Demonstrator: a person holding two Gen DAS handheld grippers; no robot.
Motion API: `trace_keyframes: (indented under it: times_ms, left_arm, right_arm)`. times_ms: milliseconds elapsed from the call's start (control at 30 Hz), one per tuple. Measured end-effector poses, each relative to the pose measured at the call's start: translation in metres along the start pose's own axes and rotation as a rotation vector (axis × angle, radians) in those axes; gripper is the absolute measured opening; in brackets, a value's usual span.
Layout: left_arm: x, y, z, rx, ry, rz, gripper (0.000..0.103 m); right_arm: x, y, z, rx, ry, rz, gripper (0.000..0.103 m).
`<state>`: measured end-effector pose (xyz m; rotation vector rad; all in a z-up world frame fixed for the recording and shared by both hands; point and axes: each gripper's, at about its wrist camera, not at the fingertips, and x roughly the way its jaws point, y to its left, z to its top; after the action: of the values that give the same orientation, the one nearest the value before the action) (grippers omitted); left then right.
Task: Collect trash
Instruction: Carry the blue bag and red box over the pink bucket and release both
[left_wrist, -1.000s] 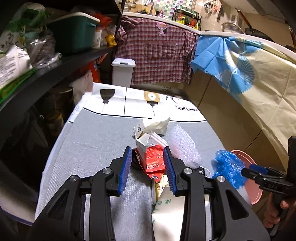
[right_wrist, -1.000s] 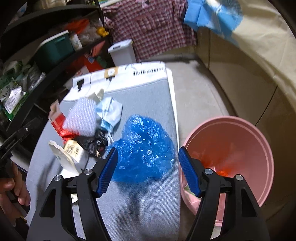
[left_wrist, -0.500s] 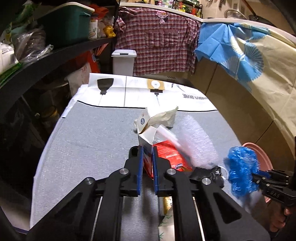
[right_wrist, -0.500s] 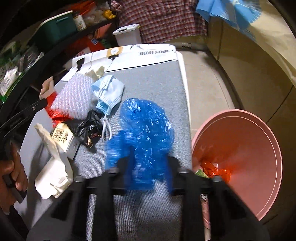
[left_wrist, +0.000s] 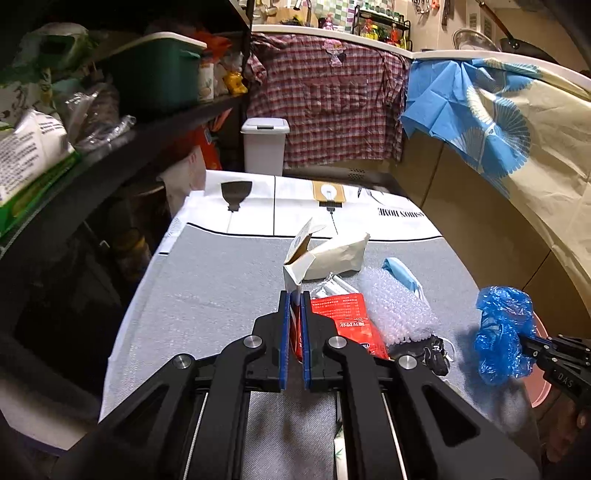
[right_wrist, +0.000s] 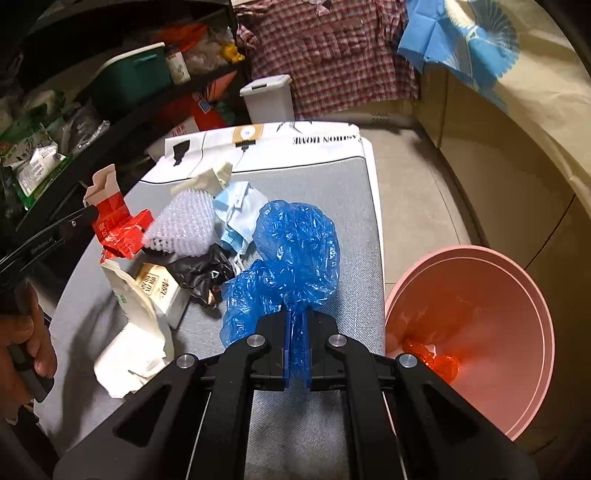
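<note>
right gripper (right_wrist: 295, 332) pinches blue plastic bag (right_wrist: 295, 251) beside pink bin (right_wrist: 480, 332).

Plaid shirt (left_wrist: 328, 99) over the counter edge, green storage bin (left_wrist: 155, 70) on a dark shelf (left_wrist: 122, 147).

Dim, warm indoor light, heavy fisheye bending, black vignetted corners, mostly sharp focus.

crinkled glossy blue plastic bag (right_wrist: 295, 254); matt grey woven cloth (left_wrist: 221, 284); smooth pink plastic bin (right_wrist: 517, 295).
</note>
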<state>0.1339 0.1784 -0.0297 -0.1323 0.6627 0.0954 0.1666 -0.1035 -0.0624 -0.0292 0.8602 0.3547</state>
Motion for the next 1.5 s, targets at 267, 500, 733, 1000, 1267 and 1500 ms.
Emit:
trace_keyframes:
  times_ms: [267,500,733,1000,1267,1500]
  left_arm:
    - [-0.024,-0.002,-0.002,0.002,-0.03,-0.007,0.006]
    - [-0.045,-0.01,-0.001,0.007,-0.066,-0.028,0.006]
    - [-0.061,-0.021,-0.002,0.008,-0.085,-0.054,0.006]
    - [-0.073,-0.033,-0.003,0.012,-0.102,-0.078,0.005]
    - [-0.085,-0.046,-0.005,0.018,-0.113,-0.102,0.006]
    - [-0.096,-0.058,-0.008,0.031,-0.123,-0.123,0.006]
  right_arm:
    - [-0.023,0.004,-0.004,-0.005,-0.037,-0.002,0.005]
    - [-0.042,0.004,-0.008,-0.008,-0.064,-0.001,0.005]
    - [-0.061,0.002,-0.011,-0.005,-0.098,-0.003,0.005]
    - [-0.08,0.001,-0.013,-0.004,-0.128,-0.01,0.005]
    - [-0.102,-0.001,-0.014,0.002,-0.158,-0.014,0.005]
    - [-0.129,-0.009,-0.009,0.02,-0.202,-0.018,0.005]
